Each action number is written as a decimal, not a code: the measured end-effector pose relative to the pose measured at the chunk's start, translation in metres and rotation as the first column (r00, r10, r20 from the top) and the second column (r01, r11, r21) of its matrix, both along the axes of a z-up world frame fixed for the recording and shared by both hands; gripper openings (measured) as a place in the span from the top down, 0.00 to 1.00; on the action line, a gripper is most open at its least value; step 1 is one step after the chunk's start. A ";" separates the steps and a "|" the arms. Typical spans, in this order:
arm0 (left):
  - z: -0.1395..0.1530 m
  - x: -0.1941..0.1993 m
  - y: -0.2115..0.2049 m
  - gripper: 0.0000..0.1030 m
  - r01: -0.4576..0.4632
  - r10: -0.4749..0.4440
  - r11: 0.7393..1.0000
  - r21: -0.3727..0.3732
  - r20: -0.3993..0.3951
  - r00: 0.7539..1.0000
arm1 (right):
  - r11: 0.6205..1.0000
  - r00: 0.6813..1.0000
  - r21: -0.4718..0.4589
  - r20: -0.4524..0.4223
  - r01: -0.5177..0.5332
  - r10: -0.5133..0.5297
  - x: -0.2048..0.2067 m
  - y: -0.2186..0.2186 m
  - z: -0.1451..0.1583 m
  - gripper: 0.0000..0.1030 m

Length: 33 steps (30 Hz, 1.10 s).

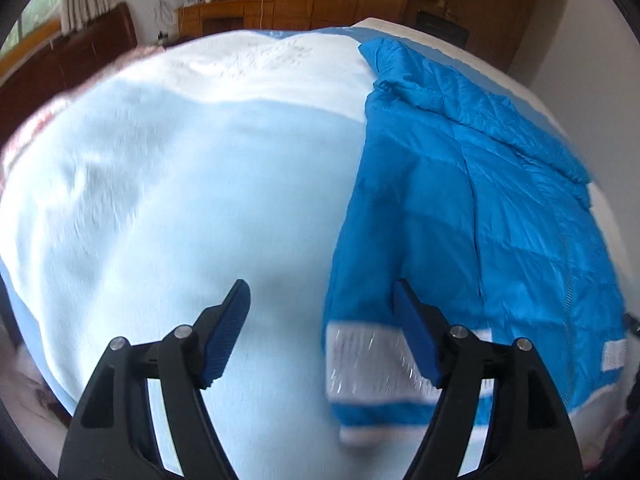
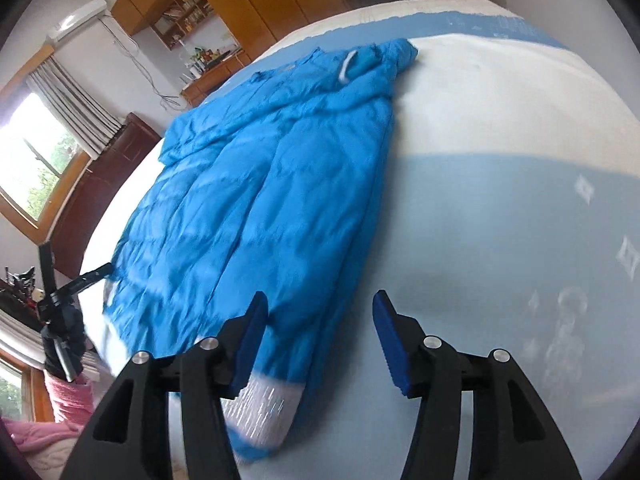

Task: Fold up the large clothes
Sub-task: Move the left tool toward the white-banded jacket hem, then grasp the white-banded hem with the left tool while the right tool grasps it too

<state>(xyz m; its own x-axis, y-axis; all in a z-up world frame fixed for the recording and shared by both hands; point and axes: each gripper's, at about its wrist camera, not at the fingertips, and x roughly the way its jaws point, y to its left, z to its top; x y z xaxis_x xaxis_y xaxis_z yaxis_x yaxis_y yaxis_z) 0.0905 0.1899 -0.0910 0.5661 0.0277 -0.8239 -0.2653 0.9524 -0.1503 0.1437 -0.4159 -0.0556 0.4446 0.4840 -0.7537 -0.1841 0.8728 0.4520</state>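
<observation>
A bright blue quilted puffer jacket (image 1: 492, 208) lies spread flat on a bed with a pale blue and white blanket (image 1: 168, 184). Its sleeve ends in a white, silver-flecked cuff (image 1: 364, 364). My left gripper (image 1: 322, 300) is open and empty, hovering above that cuff, with the sleeve edge between its fingers' line. In the right wrist view the jacket (image 2: 248, 184) runs from the hood at the far end to a white cuff (image 2: 260, 412) close by. My right gripper (image 2: 318, 304) is open and empty just above the sleeve beside that cuff.
A dark wooden headboard (image 1: 60, 68) stands at the bed's far left. Wooden wardrobes and a cluttered desk (image 1: 240, 4) line the back wall. In the right wrist view a window (image 2: 28, 164), a black stand (image 2: 56, 300) and pink bedding (image 2: 48, 432) sit left of the bed.
</observation>
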 end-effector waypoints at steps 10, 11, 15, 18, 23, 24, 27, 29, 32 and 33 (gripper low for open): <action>-0.010 -0.020 0.006 0.24 0.015 -0.011 0.987 -0.159 0.029 1.000 | 0.999 0.999 0.044 -0.037 -0.024 0.025 -0.041 0.008 -0.008 0.45; -0.011 -0.020 0.005 0.23 0.021 -0.016 0.984 -0.175 0.032 0.999 | 0.998 0.999 0.052 -0.038 -0.027 0.029 -0.044 0.009 -0.009 0.43; -0.014 -0.019 -0.002 0.23 0.036 -0.030 0.979 -0.201 0.034 0.999 | 0.994 0.997 0.091 -0.045 -0.054 0.058 -0.046 0.014 -0.013 0.43; -0.014 -0.016 -0.012 0.23 0.086 -0.077 0.962 -0.260 0.044 0.996 | 0.991 0.996 0.112 -0.049 -0.069 0.075 -0.046 0.018 -0.015 0.43; -0.018 -0.014 -0.018 0.26 0.086 -0.076 0.956 -0.280 0.047 0.996 | 0.982 0.993 0.150 -0.030 -0.111 0.117 -0.045 0.027 -0.017 0.46; -0.018 -0.014 -0.019 0.29 0.087 -0.077 0.954 -0.288 0.048 0.996 | 0.982 0.993 0.149 -0.024 -0.114 0.118 -0.045 0.028 -0.018 0.50; -0.018 -0.013 -0.019 0.45 0.072 -0.064 0.953 -0.294 0.036 0.997 | 0.979 0.993 0.172 -0.020 -0.108 0.113 -0.043 0.026 -0.022 0.68; -0.018 -0.013 -0.019 0.66 0.053 -0.050 0.959 -0.280 0.021 0.999 | 0.976 0.994 0.192 -0.022 -0.103 0.109 -0.042 0.023 -0.024 0.77; -0.019 -0.017 -0.011 0.82 0.033 -0.025 0.945 -0.325 0.028 0.999 | 0.972 0.994 0.212 -0.012 -0.107 0.112 -0.043 0.020 -0.023 0.85; -0.019 -0.018 -0.009 0.83 0.030 -0.021 0.943 -0.331 0.032 0.999 | 0.972 0.993 0.203 0.002 -0.114 0.117 -0.045 0.021 -0.020 0.86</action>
